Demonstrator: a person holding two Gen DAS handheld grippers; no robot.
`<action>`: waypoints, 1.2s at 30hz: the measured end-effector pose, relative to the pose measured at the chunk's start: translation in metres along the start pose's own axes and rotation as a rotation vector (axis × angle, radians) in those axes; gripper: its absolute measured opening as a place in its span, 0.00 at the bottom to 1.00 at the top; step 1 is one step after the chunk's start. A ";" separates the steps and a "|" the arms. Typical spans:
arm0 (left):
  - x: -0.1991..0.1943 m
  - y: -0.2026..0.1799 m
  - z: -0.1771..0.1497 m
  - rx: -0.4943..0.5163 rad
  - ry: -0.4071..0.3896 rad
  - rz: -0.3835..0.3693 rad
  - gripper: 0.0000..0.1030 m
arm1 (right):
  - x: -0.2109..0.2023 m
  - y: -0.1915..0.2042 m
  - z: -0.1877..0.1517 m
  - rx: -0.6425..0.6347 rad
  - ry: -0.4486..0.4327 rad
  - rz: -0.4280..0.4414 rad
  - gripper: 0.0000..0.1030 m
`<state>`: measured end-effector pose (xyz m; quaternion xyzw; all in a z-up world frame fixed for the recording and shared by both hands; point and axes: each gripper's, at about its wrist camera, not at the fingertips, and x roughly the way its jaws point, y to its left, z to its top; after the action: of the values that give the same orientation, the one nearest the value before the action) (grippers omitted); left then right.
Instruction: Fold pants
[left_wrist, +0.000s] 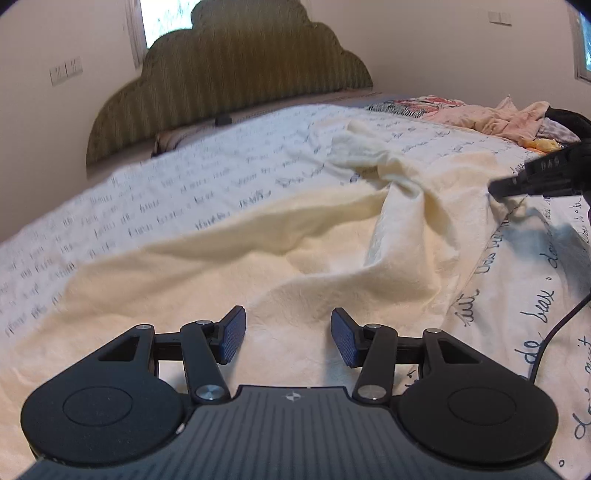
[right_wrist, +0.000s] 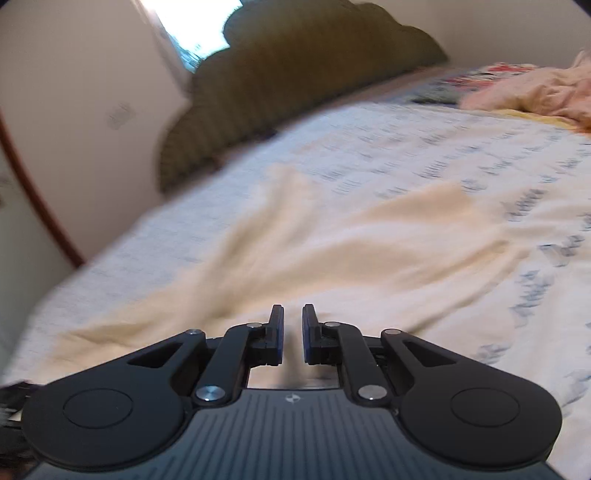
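Hovering low over the pants (left_wrist: 258, 266), left gripper (left_wrist: 288, 338) with jaws spread apart, nothing between the blue pads (left_wrist: 232, 338). Cream, soft and rumpled, lying across the bedspread (left_wrist: 147, 192) with its rows of printed script. Broad flat stretch nearest, then a long ridge of a fold, then a bunched twist farther out toward the right. Right gripper (right_wrist: 293, 334) over the same cream cloth, jaws a narrow slit apart, pinching nothing; blurred view there. Dark tip of that gripper (left_wrist: 517, 184) poking in at the cloth's far right edge. Beyond, heap of pinkish clothes (left_wrist: 495, 118); scalloped olive headboard (left_wrist: 229, 81) at the back.
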<state>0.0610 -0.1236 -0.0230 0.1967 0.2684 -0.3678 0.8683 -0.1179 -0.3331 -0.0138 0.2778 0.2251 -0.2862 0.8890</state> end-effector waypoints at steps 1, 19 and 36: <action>0.003 0.000 -0.003 0.002 0.003 -0.001 0.55 | 0.007 -0.011 -0.001 0.005 0.042 -0.028 0.09; -0.003 0.009 -0.013 -0.058 -0.077 -0.071 0.85 | 0.158 0.209 0.059 -0.970 0.126 -0.198 0.46; -0.008 -0.008 -0.015 -0.002 -0.095 -0.089 0.87 | 0.157 0.143 0.110 -0.642 0.102 -0.242 0.11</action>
<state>0.0459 -0.1162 -0.0310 0.1661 0.2357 -0.4148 0.8630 0.1144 -0.3645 0.0320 -0.0305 0.3793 -0.2900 0.8781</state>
